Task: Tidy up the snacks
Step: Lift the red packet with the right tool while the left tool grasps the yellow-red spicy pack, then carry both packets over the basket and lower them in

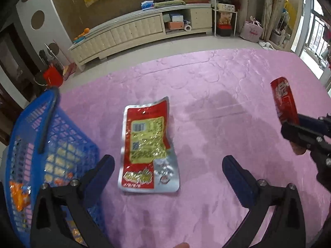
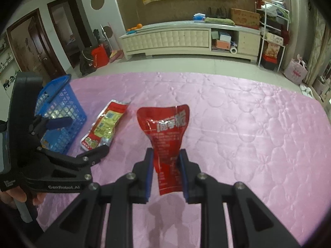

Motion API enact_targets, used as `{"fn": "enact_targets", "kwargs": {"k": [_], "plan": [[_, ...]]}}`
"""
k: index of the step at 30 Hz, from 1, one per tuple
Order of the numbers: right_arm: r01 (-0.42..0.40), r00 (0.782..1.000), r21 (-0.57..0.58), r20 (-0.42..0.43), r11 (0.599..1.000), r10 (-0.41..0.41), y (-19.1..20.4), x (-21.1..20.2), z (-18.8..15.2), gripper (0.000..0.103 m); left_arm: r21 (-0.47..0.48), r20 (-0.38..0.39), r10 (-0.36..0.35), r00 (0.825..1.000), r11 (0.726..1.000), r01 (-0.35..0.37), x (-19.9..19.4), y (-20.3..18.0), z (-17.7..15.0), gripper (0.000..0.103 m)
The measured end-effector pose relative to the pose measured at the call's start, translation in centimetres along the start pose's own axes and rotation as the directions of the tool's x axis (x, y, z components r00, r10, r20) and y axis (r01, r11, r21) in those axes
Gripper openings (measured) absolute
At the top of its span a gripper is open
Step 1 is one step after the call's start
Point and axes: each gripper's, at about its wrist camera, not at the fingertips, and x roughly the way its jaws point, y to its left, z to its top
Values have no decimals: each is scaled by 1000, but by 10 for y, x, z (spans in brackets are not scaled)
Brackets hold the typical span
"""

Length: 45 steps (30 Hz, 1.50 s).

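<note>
My wide-open left tool (image 1: 168, 166) straddles the silver-red packet (image 1: 148, 144), its long axis running away, beside the blue basket (image 1: 31, 124); my right tool (image 2: 166, 155) pinches a red pouch (image 2: 165, 128).

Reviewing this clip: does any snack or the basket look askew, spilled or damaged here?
Nothing is spilled or torn. The red-and-silver packet lies loose on the pink cloth beside the blue basket, its top corner curled up. The right gripper pinches the red pouch narrow at its waist.

A pink quilted bed (image 1: 227, 78) carries a blue basket (image 1: 31, 136) and, beside it, a red-and-silver snack packet (image 1: 146, 144).
</note>
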Motion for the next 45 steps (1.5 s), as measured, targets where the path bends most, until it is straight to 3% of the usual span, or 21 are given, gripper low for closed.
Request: {"fn": "enact_targets", "kwargs": {"k": [5,9,17,19,21,26,28,30,32,36,38,40,45], "plan": [[13,1000,11,-5,1000,-13,-6,8,1,27,11,-4,-18,1000,1000,18,15,2,8,103],[3,1000,2,-2,1000,-3,-4,14,0,27,-16,-14,26,1000,1000,-27,33,13,15,103],[-11,1000,-1,-5,1000,11,-8,23,-4,27,-31,-107,42,993,999,-45,70,16,15,103],[-13,1000,-2,-4,1000,13,-7,23,-5,27,-79,-115,6,993,997,-15,71,22,13,103],[-14,1000,-2,-5,1000,14,-7,23,-5,27,-173,-159,-93,983,983,65,78,34,12,103],[-15,1000,7,-5,1000,16,-7,25,-7,27,-149,-147,-102,984,986,80,73,30,6,102],[-16,1000,9,-2,1000,16,-6,25,-9,27,-156,-133,-100,986,985,79,69,25,5,95],[-17,1000,6,-4,1000,17,-5,25,-10,27,-170,-116,-95,989,983,74,65,26,6,79],[-16,1000,12,-4,1000,16,-7,25,-11,27,-185,-103,-131,986,977,110,63,26,8,75],[-11,1000,29,2,1000,10,-6,26,-11,27,-227,-83,-182,980,961,160,62,29,11,55],[-11,1000,31,1,999,10,-6,27,-10,27,-197,-81,-173,982,968,154,62,29,13,51],[-12,1000,32,2,999,12,-3,28,-11,27,-166,-79,-181,980,972,166,60,24,13,37],[-22,1000,29,-2,999,22,2,30,-11,27,-164,-84,-165,983,975,150,61,19,15,37]]}}
